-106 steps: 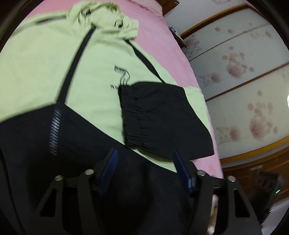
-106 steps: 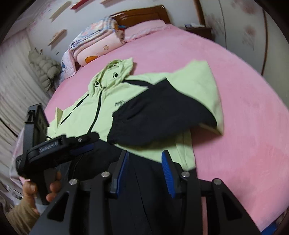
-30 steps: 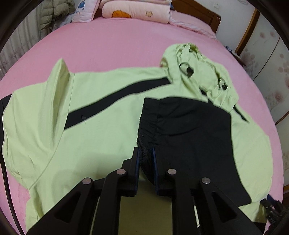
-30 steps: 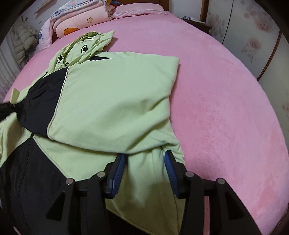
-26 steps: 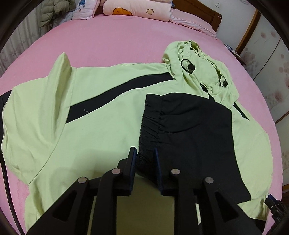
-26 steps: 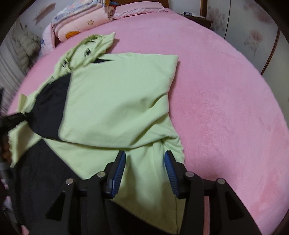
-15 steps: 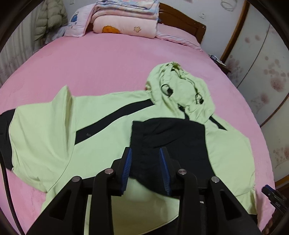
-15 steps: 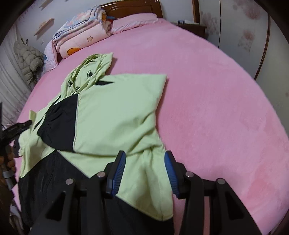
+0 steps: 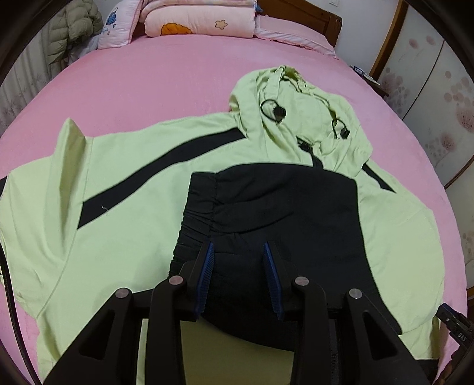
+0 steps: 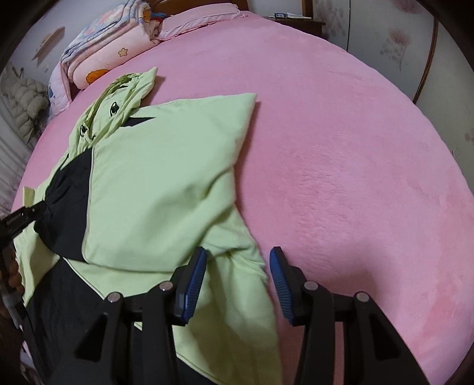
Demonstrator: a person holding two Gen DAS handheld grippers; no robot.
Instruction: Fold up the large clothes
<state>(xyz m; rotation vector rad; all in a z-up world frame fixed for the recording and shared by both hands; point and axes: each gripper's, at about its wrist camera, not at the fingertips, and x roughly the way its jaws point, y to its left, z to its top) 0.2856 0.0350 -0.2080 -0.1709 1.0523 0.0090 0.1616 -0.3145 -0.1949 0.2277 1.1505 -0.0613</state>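
A light green and black hooded jacket (image 9: 124,213) lies flat on the pink bed, hood (image 9: 299,118) toward the headboard. Its one sleeve is folded across the chest, the black cuff end (image 9: 266,207) on top. My left gripper (image 9: 238,251) is open, just above that black cuff, holding nothing. In the right wrist view the folded green sleeve (image 10: 166,183) covers the jacket's body. My right gripper (image 10: 237,260) is open over the jacket's lower side edge, empty. The left gripper (image 10: 20,219) shows at the far left by the cuff.
The pink bedspread (image 10: 340,165) stretches wide to the right of the jacket. Folded quilts and pillows (image 9: 201,20) are stacked at the wooden headboard (image 9: 305,14). A puffy coat (image 9: 74,32) hangs at the far left. Wardrobe doors (image 9: 438,88) stand to the right.
My left gripper has let go of the black cuff, opened and drawn back. The cuff now lies on the jacket's chest. My right gripper stayed open and pulled back slightly.
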